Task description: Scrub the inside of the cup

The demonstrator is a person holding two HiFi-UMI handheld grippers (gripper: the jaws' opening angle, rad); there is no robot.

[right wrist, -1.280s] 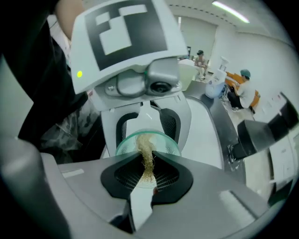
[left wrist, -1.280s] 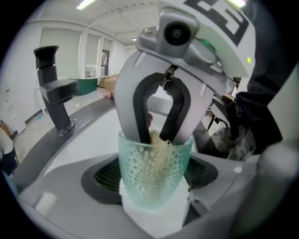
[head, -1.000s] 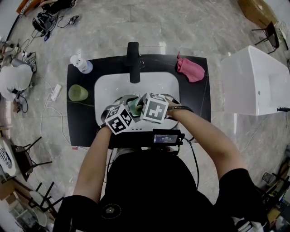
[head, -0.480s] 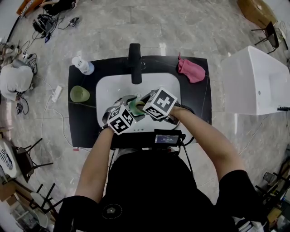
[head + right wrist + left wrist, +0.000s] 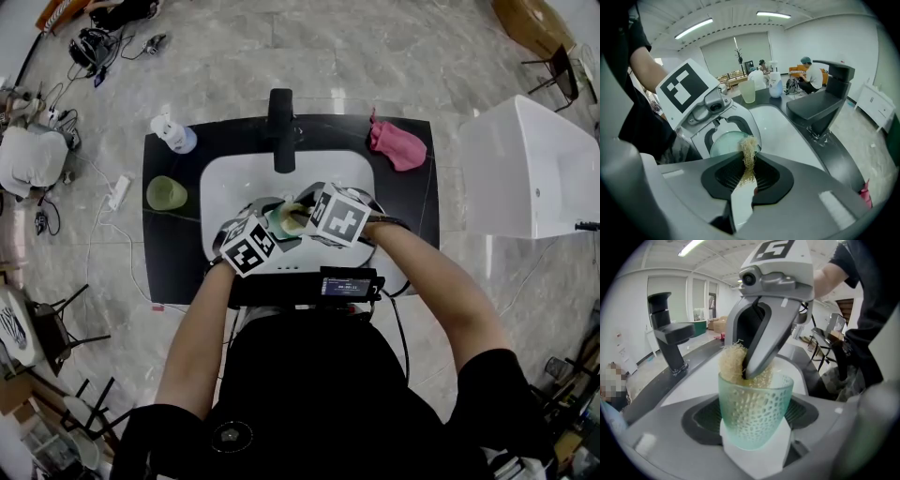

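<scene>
Left gripper (image 5: 753,427) clamps the green cup (image 5: 754,399), held over the sink basin (image 5: 234,183) toward 6 o'clock. Right gripper (image 5: 747,180) pinches a fibre scrubber (image 5: 730,363), its tuft inside the cup.

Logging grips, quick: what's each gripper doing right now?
Left gripper: closed on the green cup.
Right gripper: closed on the fibre scrubber, inside the cup.

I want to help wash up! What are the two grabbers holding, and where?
The left gripper clamps the see-through green dimpled cup by its lower sides. The right gripper pinches the beige fibrous scrubber by one end.
</scene>
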